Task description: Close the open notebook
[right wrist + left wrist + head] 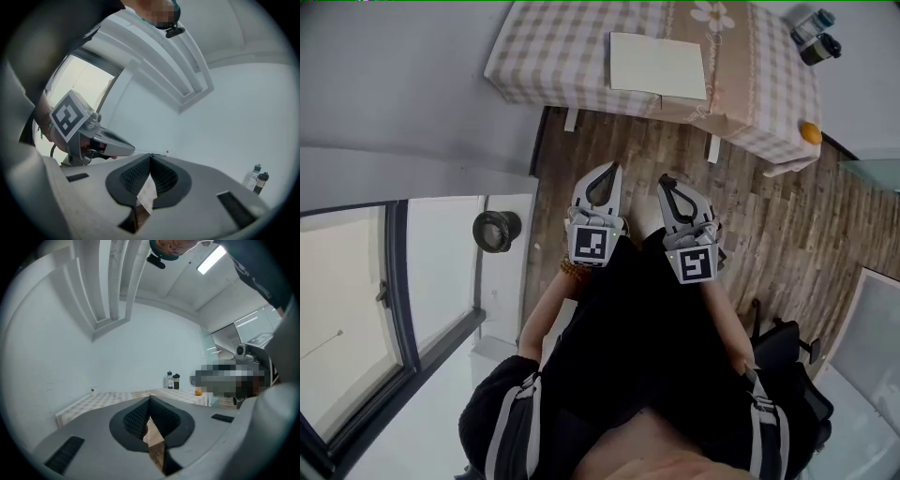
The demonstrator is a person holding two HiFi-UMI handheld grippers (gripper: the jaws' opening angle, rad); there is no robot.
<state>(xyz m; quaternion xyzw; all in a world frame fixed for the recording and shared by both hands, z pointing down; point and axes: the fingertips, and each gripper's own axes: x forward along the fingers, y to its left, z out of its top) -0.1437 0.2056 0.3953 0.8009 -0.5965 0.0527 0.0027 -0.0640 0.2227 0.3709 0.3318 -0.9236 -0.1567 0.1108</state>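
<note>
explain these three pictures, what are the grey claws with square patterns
No robot: a person holds a two-jaw gripper in each hand. The head view looks down from a camera on the person's head at the left gripper and right gripper; the patterned cubes are parts of them. The other two pictures come from cameras riding on each gripper, looking along its jaws. Both are shut and empty. Ahead stands a table with a checked cloth, bearing a pale notebook, two bottles and an orange.
</note>
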